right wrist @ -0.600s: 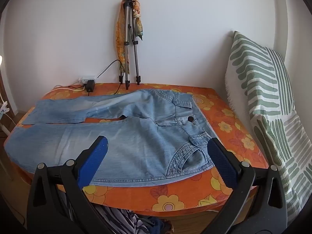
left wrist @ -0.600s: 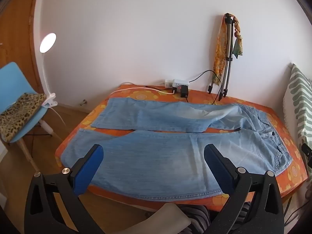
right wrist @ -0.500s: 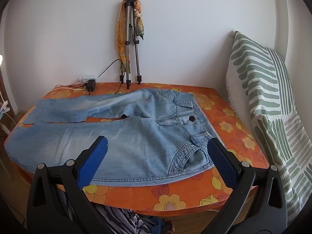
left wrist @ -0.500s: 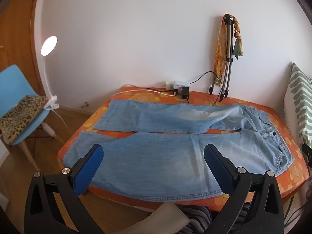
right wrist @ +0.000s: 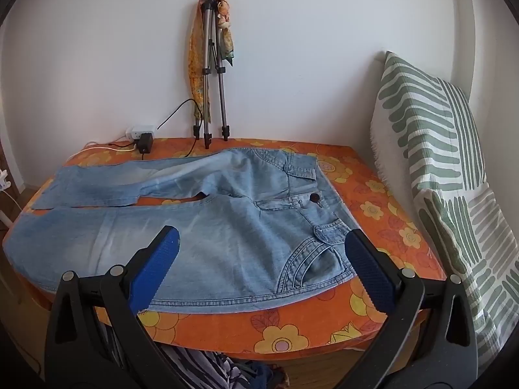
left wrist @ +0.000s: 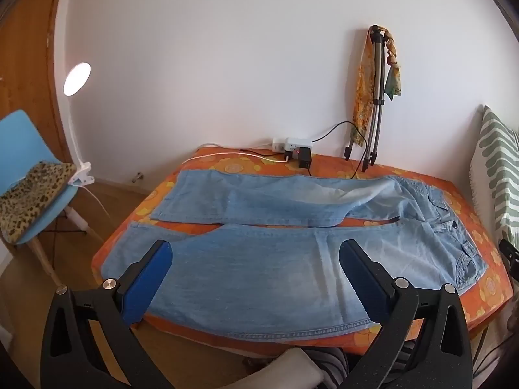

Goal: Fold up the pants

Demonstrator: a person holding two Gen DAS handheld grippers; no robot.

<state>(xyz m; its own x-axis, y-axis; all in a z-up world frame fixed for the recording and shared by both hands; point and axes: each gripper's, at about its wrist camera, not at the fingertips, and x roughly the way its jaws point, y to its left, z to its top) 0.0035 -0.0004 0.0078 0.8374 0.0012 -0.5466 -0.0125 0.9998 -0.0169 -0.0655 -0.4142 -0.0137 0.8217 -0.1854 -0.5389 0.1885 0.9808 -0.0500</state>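
Light blue jeans (left wrist: 275, 259) (right wrist: 227, 230) lie flat across a table with an orange flowered cloth (left wrist: 480, 298) (right wrist: 366, 201). Their legs run to the left and the waist with its dark button sits at the right. My left gripper (left wrist: 254, 253) hovers open above the near leg, close to the table's front edge, nothing between its blue pads. Over the hip and front pocket, my right gripper (right wrist: 261, 241) also stands wide open and holds nothing.
A tripod (left wrist: 376, 103) (right wrist: 211, 77) draped with a scarf leans on the back wall beside a power strip (left wrist: 292, 145) (right wrist: 139, 131) and cables. A green-striped cushion (right wrist: 438, 168) stands at the table's right. A blue chair (left wrist: 29, 168) and clip lamp (left wrist: 76, 74) are at the left.
The left wrist view has drifted slightly, so the chair and lamp sit a little further right. The jeans and the right gripper have not moved.
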